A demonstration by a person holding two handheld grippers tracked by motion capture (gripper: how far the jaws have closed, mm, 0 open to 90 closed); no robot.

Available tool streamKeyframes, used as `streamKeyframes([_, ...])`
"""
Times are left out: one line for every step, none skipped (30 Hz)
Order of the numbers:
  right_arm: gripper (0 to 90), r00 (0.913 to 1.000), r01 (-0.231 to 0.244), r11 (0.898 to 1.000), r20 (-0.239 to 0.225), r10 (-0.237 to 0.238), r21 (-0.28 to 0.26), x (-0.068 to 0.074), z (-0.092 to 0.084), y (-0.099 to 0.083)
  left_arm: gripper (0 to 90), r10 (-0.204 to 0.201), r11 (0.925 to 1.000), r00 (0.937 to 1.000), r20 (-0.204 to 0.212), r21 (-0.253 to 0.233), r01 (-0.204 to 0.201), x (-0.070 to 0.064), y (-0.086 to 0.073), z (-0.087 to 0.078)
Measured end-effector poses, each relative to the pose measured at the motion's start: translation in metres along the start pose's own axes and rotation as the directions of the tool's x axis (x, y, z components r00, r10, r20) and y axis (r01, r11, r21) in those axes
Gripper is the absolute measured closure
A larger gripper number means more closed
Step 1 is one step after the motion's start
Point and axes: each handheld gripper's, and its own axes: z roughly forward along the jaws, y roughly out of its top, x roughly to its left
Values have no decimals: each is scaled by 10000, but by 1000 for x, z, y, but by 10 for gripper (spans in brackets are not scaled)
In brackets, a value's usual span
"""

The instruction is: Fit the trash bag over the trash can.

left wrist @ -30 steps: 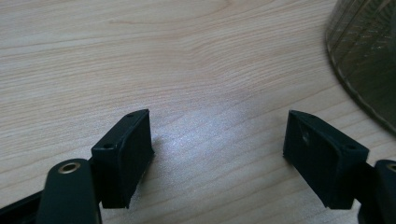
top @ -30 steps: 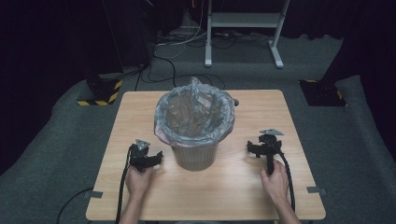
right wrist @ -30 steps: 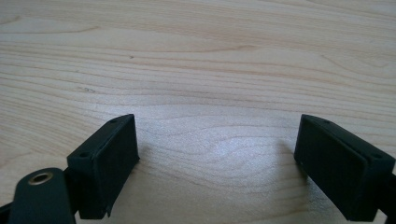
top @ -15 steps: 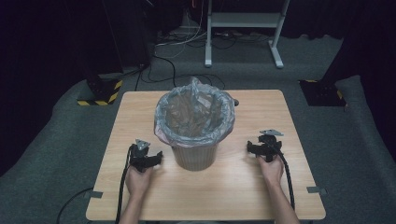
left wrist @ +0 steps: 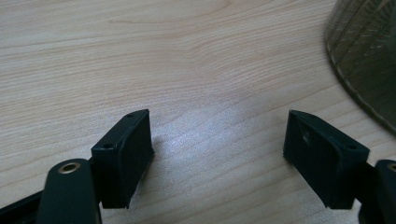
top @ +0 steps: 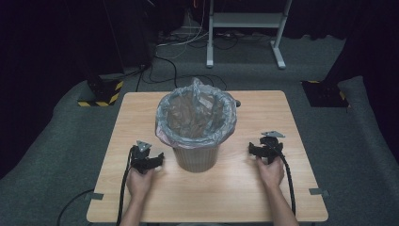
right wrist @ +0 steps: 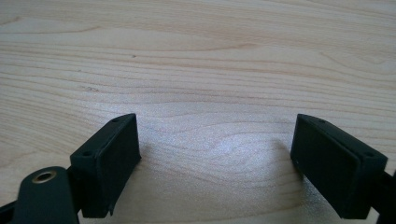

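A grey carpeted floor (top: 56,141) surrounds a light wooden desk (top: 263,113), and a white metal stand (top: 244,21) rises beyond the desk's far edge among loose cables. To the left of the desk a black block with yellow-and-black striped edges (top: 101,92) sits on the floor.

On the middle of the desk stands a round waste bin (top: 196,157), upright, lined with a translucent grey plastic bag (top: 195,110) whose edge is folded down over the rim. The bag is crumpled inside and one peak of it sticks up at the far side of the rim; whether anything lies at the bottom of the bin cannot be made out.

The left tool (top: 149,161) rests low at the desk just left of the bin's base, held by the left hand (top: 139,181). The right tool (top: 263,149) sits to the right of the bin, a little apart from it, held by the right hand (top: 270,172).

The high view is too small to show the jaw gap. The left gripper view shows the left tool (left wrist: 217,144) with its jaws wide apart over bare wood, and the bin's ribbed wall (left wrist: 369,56) curving in at the upper right. The right gripper view shows the right tool (right wrist: 217,154) likewise spread open, empty, over plain wood grain.
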Motion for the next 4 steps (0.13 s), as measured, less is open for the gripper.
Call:
streamKeyframes([156, 10000, 0, 10000, -5, 0, -5, 0, 0, 0, 236, 3, 10000, 10000, 1, 0, -3, 0, 0, 0])
streamKeyframes([156, 10000, 4, 10000, -6, -4, -6, 0, 0, 0, 236, 0, 10000, 10000, 0, -2, 0, 0, 0, 0])
streamKeyframes([158, 10000, 6, 10000, -10, -7, -8, 0, 0, 0, 236, 3, 10000, 10000, -1, 0, -3, 0, 0, 0])
streamKeyframes([159, 10000, 15, 10000, -15, -15, -10, 0, 0, 0, 236, -2, 10000, 10000, -3, 0, 2, 0, 0, 0])
